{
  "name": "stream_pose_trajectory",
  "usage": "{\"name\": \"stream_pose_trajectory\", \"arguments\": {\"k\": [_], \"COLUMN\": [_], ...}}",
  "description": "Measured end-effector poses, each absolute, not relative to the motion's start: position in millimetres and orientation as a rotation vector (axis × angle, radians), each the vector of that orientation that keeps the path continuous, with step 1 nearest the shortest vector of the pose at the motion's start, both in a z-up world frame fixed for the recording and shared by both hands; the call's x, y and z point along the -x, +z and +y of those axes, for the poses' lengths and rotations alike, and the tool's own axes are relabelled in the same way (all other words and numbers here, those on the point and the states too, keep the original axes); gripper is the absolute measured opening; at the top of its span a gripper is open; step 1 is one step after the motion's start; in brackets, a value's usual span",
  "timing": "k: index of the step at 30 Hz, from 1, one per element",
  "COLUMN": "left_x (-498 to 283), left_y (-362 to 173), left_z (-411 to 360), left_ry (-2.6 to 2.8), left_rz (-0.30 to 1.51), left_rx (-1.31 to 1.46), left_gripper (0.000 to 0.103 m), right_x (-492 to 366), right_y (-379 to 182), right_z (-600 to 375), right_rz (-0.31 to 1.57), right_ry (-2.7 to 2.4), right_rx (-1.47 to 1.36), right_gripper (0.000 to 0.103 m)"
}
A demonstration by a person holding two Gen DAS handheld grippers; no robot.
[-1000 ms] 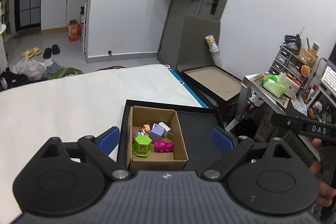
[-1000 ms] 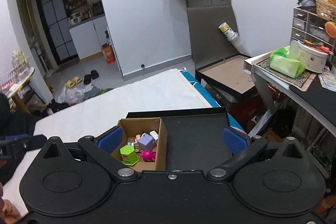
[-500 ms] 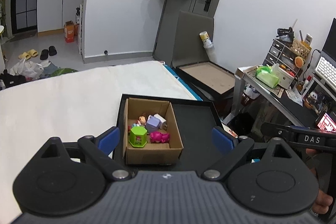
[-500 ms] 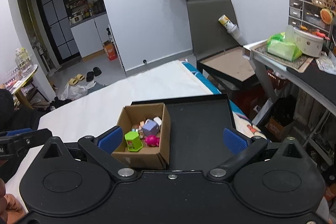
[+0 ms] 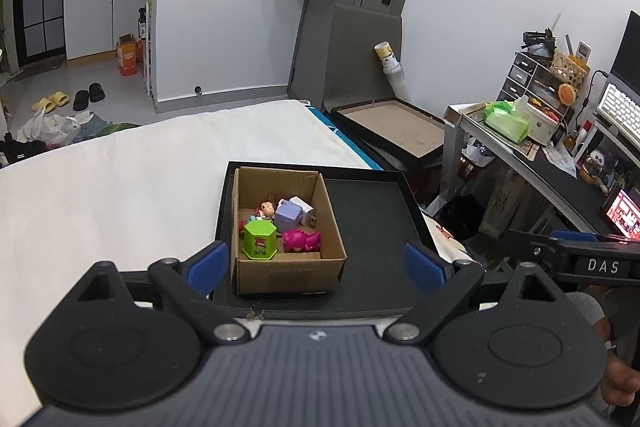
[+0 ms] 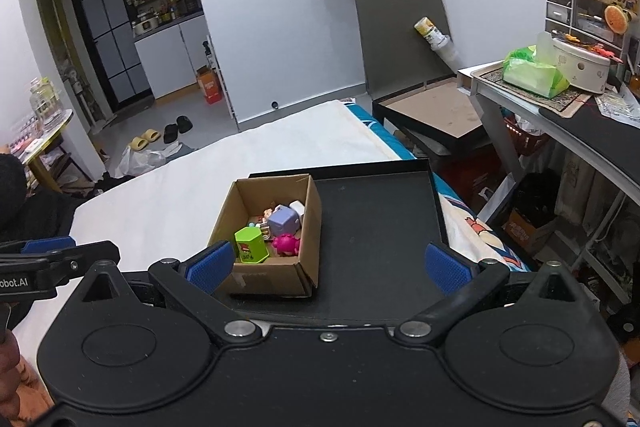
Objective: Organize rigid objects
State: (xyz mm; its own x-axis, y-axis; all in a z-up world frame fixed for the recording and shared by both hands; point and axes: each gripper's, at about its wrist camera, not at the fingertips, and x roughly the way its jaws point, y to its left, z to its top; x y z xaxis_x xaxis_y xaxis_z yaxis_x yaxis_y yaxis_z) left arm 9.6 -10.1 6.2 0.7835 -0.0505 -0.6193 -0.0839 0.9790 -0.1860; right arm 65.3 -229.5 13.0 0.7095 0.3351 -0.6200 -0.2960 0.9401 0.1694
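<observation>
An open cardboard box (image 5: 288, 269) (image 6: 276, 277) stands in the left part of a shallow black tray (image 5: 368, 211) (image 6: 376, 219) on a white bed. Inside lie a green hexagonal toy (image 5: 260, 240) (image 6: 251, 246), a lilac cube (image 5: 289, 215) (image 6: 283, 219), a pink toy (image 5: 302, 240) (image 6: 286, 243), a white charger plug (image 5: 304, 207) and a small doll (image 5: 267, 207). My left gripper (image 5: 316, 265) is open and empty, held above the tray's near edge. My right gripper (image 6: 327, 265) is open and empty, also above the near edge.
The white bed (image 5: 120, 179) stretches left and back. A second black tray with a brown bottom (image 5: 392, 127) leans beyond the bed. A cluttered desk (image 5: 532, 143) stands at the right. The other gripper shows at the frame edge in each view (image 5: 580, 259) (image 6: 44, 267).
Both grippers have drawn back and risen a little, so the box and tray show fuller and farther up in both views. The jaws stayed open and empty.
</observation>
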Motion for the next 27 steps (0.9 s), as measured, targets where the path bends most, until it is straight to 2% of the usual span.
{"name": "stream_pose_trajectory", "arguments": {"k": [27], "left_x": [-6.3], "left_y": [14.1], "left_z": [-18.3], "left_ry": [-0.023], "left_rz": [0.667], "left_rx": [0.215], "left_gripper": [0.094], "right_x": [-61.8], "right_y": [12.1], "right_z": [-233.2], "right_rz": [0.699], "right_ry": [0.357], "right_rx": [-0.042], "right_gripper": [0.103]}}
